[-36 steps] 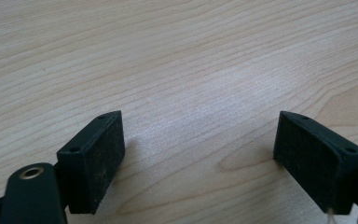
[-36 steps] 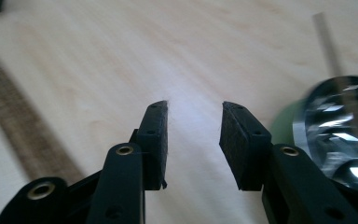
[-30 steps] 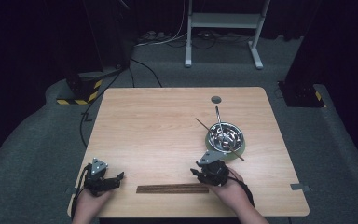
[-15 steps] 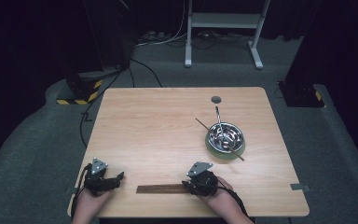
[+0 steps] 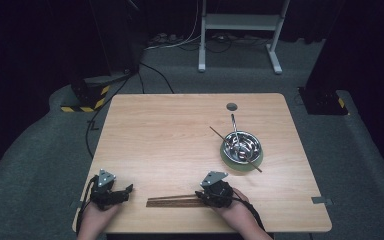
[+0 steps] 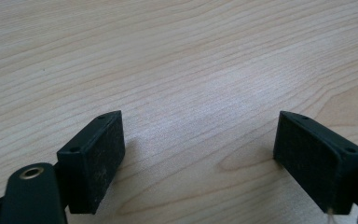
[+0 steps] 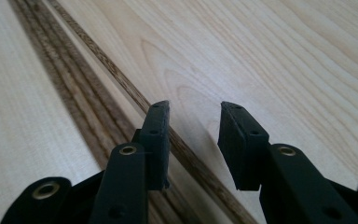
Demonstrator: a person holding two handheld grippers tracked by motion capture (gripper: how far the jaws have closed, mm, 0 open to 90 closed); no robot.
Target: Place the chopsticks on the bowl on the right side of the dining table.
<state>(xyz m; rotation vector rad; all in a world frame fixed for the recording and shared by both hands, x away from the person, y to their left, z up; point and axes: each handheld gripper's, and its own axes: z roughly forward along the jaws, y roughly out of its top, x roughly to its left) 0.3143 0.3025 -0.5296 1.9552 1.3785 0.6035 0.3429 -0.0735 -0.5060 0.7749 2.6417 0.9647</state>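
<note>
Several dark wooden chopsticks [image 5: 172, 201] lie in a row near the table's front edge. My right gripper [image 5: 201, 195] rests at their right end, pointing left. In the right gripper view its jaws [image 7: 195, 108] stand open a little, and one chopstick [image 7: 116, 77] runs along the wood between them, close to the left jaw. The other chopsticks [image 7: 60, 79] lie just left of that jaw. My left gripper [image 5: 126, 190] sits at the front left corner, open wide over bare wood [image 6: 200, 122] with nothing between its jaws.
A steel bowl [image 5: 240, 146] on a green saucer stands at the right of the table, with a spoon [image 5: 234, 125] and a single chopstick [image 5: 220, 135] resting in it. A round hole [image 5: 231, 106] is at the back. Cables cross the floor behind.
My right gripper has moved left and toward the front edge, from beside the bowl to the right end of the chopsticks. The left gripper has stayed put.
</note>
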